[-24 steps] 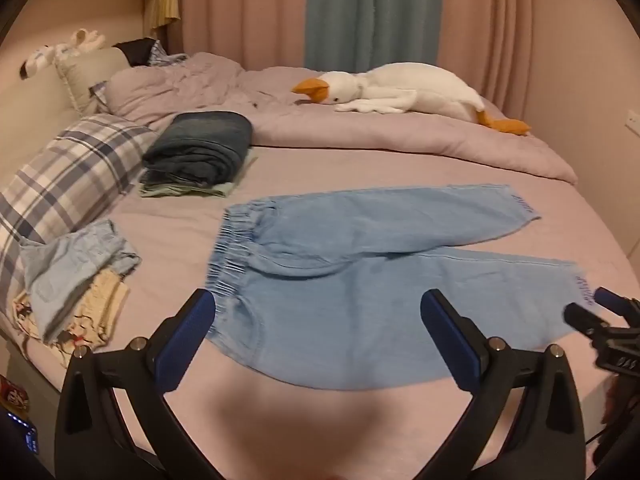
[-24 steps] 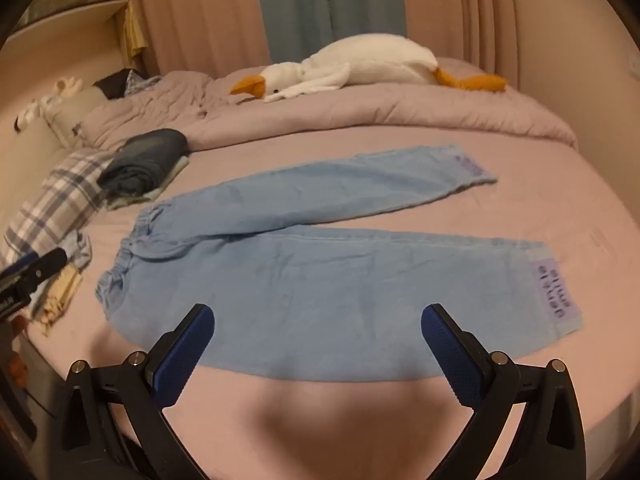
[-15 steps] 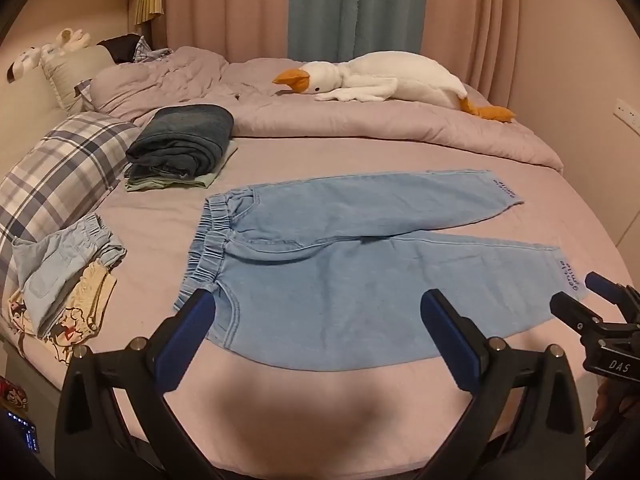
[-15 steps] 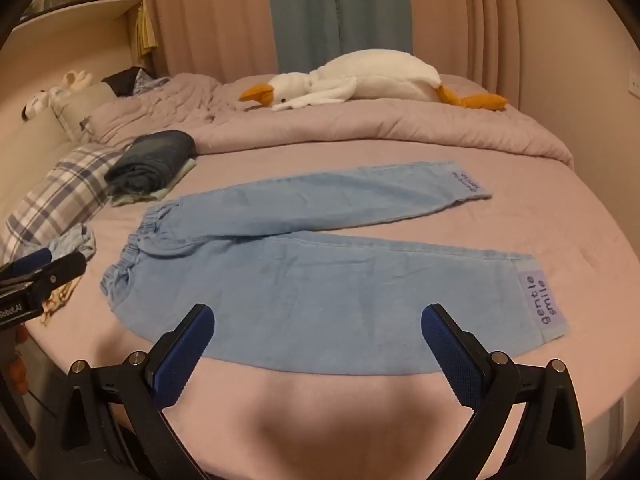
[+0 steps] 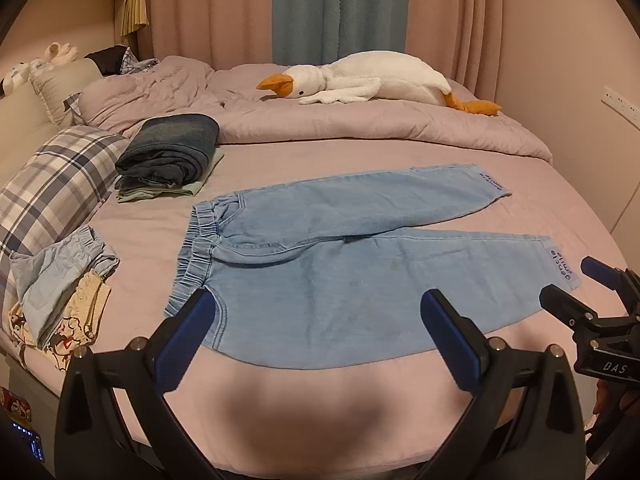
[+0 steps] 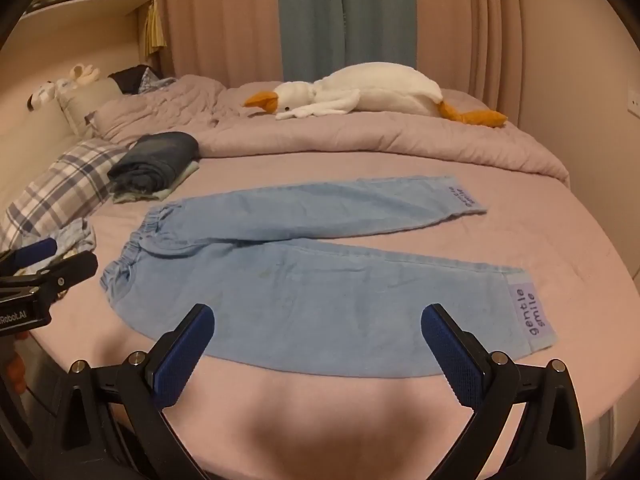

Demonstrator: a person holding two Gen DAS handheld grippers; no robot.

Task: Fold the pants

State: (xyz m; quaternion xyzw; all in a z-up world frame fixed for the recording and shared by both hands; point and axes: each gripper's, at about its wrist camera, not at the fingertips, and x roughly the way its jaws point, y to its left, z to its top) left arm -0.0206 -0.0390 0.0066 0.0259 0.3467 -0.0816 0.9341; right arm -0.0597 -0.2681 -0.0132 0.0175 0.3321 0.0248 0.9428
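Light blue pants (image 5: 340, 256) lie spread flat on the pink bed, waistband to the left, both legs pointing right, the near cuff labelled "gentle smile" (image 6: 532, 316). They also show in the right wrist view (image 6: 320, 280). My left gripper (image 5: 320, 328) is open and empty, held above the near edge of the pants by the waist. My right gripper (image 6: 318, 340) is open and empty, above the near leg. Each gripper shows at the edge of the other's view.
A folded dark denim stack (image 5: 170, 152) lies at the back left. A plaid pillow (image 5: 48, 188) and a heap of small clothes (image 5: 60, 292) sit at the left edge. A white goose plush (image 5: 372, 80) lies on the bunched duvet (image 5: 360, 128) behind.
Both grippers have pulled back and up from the pants, so more of the bed shows. The pants have not moved. Both grippers stay open.
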